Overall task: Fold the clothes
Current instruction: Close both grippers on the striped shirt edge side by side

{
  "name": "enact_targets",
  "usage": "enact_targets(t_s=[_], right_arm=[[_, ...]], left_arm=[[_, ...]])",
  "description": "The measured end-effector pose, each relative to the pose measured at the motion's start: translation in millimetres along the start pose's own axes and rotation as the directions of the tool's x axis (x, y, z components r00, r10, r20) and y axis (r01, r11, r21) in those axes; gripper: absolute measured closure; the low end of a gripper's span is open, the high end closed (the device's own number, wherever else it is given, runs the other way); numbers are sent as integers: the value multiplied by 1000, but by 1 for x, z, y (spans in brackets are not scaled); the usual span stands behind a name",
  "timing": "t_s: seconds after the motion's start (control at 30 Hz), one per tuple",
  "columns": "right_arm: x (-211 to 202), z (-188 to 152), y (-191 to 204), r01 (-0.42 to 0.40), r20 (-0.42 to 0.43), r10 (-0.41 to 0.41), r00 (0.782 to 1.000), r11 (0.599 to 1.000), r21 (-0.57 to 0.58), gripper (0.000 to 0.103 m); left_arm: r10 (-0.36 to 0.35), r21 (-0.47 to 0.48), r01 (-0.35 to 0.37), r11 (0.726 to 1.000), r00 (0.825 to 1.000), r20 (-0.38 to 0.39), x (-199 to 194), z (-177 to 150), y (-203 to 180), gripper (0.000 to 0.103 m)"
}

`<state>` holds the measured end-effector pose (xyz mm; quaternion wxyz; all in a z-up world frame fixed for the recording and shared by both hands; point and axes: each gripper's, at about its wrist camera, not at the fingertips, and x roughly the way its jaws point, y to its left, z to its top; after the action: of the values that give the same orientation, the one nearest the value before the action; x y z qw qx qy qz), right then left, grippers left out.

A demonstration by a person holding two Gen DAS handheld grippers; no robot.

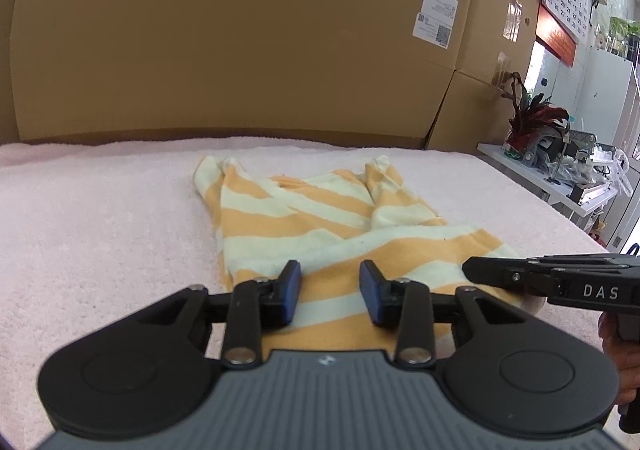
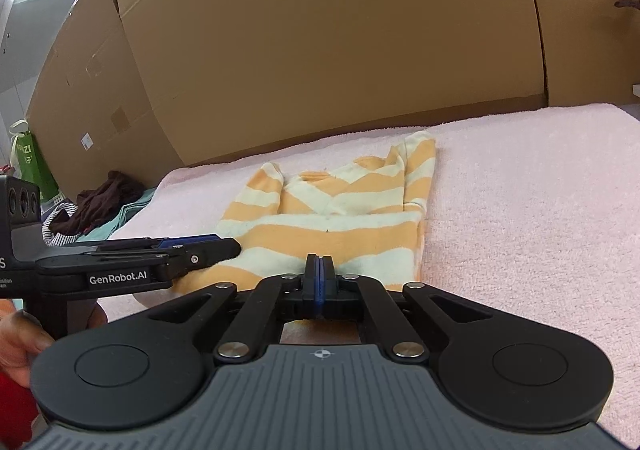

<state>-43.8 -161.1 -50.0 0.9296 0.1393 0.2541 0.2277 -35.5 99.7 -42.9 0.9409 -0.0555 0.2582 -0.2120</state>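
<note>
An orange and cream striped shirt (image 1: 320, 226) (image 2: 340, 218) lies on the pink towel (image 1: 100, 234), sleeves folded in over its body and hem toward me. My left gripper (image 1: 330, 288) is open low over the hem, cloth showing between its blue pads (image 1: 294, 290); it enters the right wrist view from the left (image 2: 224, 248). My right gripper (image 2: 319, 274) is shut at the hem's right part, pads pressed flush. Whether any cloth is caught between them does not show. It reaches in side-on from the right of the left wrist view (image 1: 472, 274).
Big cardboard boxes (image 1: 240, 42) (image 2: 340, 50) wall off the far edge of the towel. A pile of dark and striped clothes (image 2: 96, 210) lies off the left end. A white shelf with a plant (image 1: 532, 122) stands to the right. A hand (image 2: 20, 346) holds the left gripper's handle.
</note>
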Motion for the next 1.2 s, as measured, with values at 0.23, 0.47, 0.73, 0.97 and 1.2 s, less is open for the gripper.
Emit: enact_targets(t_s=[0.23,0.47,0.73,0.97,1.2], right_arm=[[-14,31,-22,51,60,-51,997,999,-3,76],[20,46,-69,38,-93,-29,995,995,93,65],[49,61,-97,-64,-144,92,985,979,193,59],[83,76,-107,-165,-147,194,970,968,190,58],[116,88,-115,-231,-133,256,957,956,179,58]], left_arm=[[65,-55,-64,996,998,23,-9,27,44,62],[58,-48,-61,997,997,-56,40,47,81,51],[-19,-75,12,997,996,-89,78,55,98,42],[-112,-99,103,990,989,-97,93,62,107,21],[-173,-91,163,982,979,-108,112,71,109,17]])
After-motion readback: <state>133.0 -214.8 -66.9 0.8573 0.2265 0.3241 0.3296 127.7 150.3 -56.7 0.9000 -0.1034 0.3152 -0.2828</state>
